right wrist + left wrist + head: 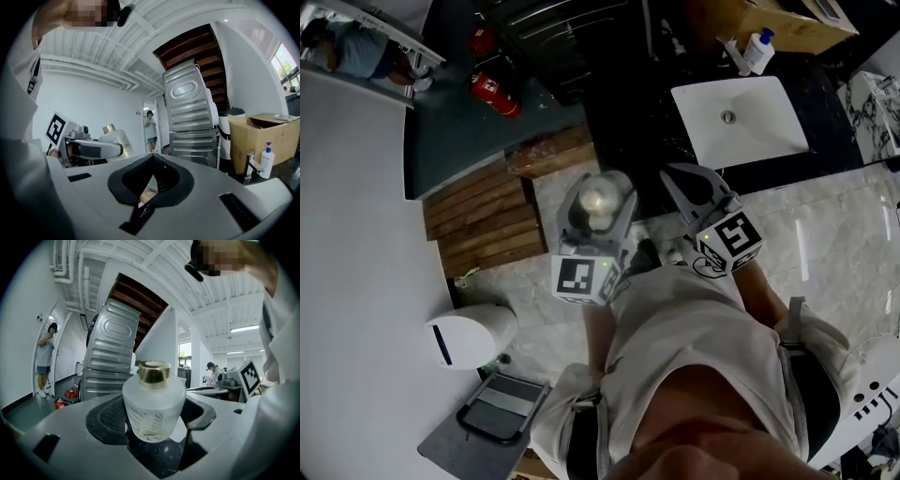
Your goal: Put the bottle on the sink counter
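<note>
Left gripper (596, 187) jaws clamped on bottle (153, 399), held in air short of sink (759, 141). Right gripper (152, 161) jaws pinched together, empty, nearer sink. Pickup done. Left: reach counter (633, 131) beside sink, set down, release.

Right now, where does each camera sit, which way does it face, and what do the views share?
Head view: on the person's head, looking steeply down at the sink counter and sink; shows the shirt, left tongs and right tongs.
Left gripper view: on the left tongs, looking along jaws shut on the bottle; shows the shirt at right.
Right gripper view: on the right tongs, looking along shut, empty jaws toward stacked machines; shows the shirt at left.
Shared: all three show the bottle.
</note>
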`<action>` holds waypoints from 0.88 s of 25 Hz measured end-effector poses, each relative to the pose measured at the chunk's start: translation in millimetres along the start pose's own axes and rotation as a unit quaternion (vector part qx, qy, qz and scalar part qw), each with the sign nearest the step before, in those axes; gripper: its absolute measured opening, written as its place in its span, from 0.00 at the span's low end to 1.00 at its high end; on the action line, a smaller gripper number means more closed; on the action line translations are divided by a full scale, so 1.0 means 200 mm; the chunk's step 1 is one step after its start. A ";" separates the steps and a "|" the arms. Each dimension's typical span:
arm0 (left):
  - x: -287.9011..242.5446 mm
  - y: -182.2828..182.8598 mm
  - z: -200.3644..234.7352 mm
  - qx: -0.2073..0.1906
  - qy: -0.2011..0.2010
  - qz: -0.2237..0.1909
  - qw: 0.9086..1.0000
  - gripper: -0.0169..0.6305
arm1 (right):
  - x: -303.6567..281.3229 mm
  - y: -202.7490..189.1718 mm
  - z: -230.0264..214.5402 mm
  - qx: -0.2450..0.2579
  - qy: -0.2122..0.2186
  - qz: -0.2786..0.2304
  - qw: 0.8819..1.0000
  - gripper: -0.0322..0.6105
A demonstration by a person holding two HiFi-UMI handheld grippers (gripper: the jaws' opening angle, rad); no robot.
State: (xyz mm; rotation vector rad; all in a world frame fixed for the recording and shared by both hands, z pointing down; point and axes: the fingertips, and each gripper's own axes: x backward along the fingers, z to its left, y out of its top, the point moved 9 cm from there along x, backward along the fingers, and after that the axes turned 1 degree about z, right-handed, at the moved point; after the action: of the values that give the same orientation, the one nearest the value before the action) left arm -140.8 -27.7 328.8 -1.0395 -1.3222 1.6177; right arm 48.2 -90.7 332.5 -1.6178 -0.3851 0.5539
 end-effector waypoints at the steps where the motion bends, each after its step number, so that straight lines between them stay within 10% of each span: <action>1: -0.02 0.01 0.02 0.001 -0.002 0.000 1.000 0.53 | -0.02 0.00 -0.01 0.000 -0.004 0.001 1.000 0.05; 22: -0.33 0.01 0.54 -0.008 -0.077 0.018 0.997 0.53 | -0.50 -0.01 -0.08 -0.010 -0.091 0.041 0.995 0.05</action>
State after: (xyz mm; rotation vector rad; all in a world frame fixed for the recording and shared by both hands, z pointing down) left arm -217.8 -126.9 348.0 -0.9690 -1.4254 1.7455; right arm -24.3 -158.9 347.4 -1.6133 -0.4611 0.7653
